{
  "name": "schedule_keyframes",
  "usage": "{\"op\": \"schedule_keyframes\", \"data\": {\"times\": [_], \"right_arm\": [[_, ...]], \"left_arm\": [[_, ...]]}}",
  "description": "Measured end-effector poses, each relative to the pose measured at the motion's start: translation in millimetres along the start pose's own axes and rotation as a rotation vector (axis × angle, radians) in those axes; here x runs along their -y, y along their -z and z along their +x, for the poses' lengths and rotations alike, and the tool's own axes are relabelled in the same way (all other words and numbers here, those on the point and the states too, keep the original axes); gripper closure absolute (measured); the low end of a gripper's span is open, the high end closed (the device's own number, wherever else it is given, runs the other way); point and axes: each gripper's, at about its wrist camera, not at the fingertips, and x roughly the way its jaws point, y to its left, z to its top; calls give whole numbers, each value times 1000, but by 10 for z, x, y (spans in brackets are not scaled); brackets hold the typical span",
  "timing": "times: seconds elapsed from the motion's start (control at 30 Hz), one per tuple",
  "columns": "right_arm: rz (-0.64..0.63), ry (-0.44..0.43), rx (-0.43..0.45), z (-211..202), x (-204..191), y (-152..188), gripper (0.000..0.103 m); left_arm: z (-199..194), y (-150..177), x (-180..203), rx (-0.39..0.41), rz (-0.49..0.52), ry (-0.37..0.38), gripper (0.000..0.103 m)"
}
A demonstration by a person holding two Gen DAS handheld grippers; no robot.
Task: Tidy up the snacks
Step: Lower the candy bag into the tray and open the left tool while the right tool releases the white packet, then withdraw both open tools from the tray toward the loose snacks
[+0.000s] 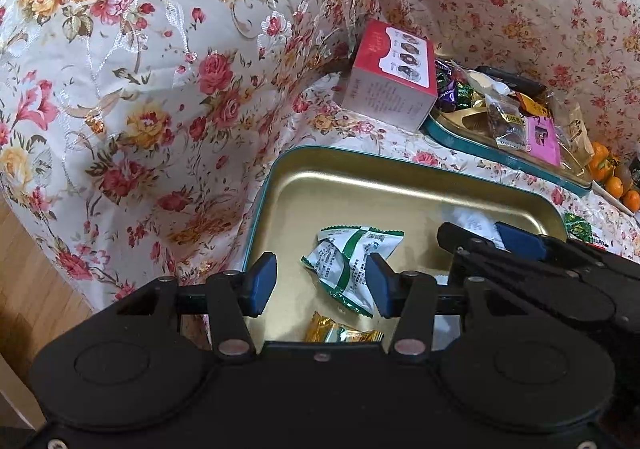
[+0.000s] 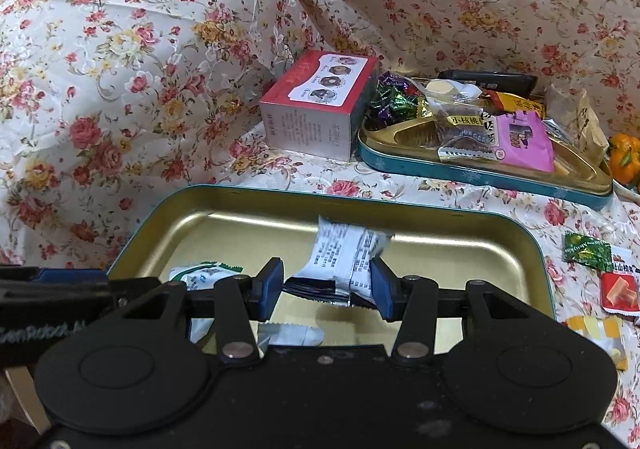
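A gold tray with a teal rim [image 1: 360, 157] [image 2: 320, 195] lies on the flowered cloth. My right gripper [image 2: 328, 285] is shut on a white snack packet [image 2: 344, 257] with small print and holds it over the tray's middle. In the left wrist view the right gripper [image 1: 480, 235] comes in from the right with that packet [image 1: 468, 219]. My left gripper [image 1: 320, 285] hangs open above a green-and-white packet [image 1: 352, 269] [image 2: 204, 275] lying in the tray. A gold-wrapped snack [image 1: 340, 331] lies just below it. The left gripper [image 2: 72, 277] shows at the left edge of the right wrist view.
Behind the tray stand a red-and-white box [image 2: 316, 105] [image 1: 392, 77] and a second teal tin [image 2: 480, 177] [image 1: 500, 157] piled with snacks. Loose sweets lie right of the tray: a green candy [image 2: 586, 247] and a red packet [image 2: 620, 289]. Oranges [image 1: 608, 173] sit far right. Draped cloth rises on the left.
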Motion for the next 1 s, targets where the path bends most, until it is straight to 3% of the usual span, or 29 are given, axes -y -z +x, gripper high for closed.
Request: {"op": "schedule_keyframes", "data": {"times": [0.43, 1.0], "right_arm": [[36, 0, 39, -153, 24, 17, 53], [91, 14, 100, -814, 303, 285, 53]], "left_arm": [[22, -6, 40, -21, 26, -5, 48], [-100, 104, 321, -16, 133, -5, 48]]}}
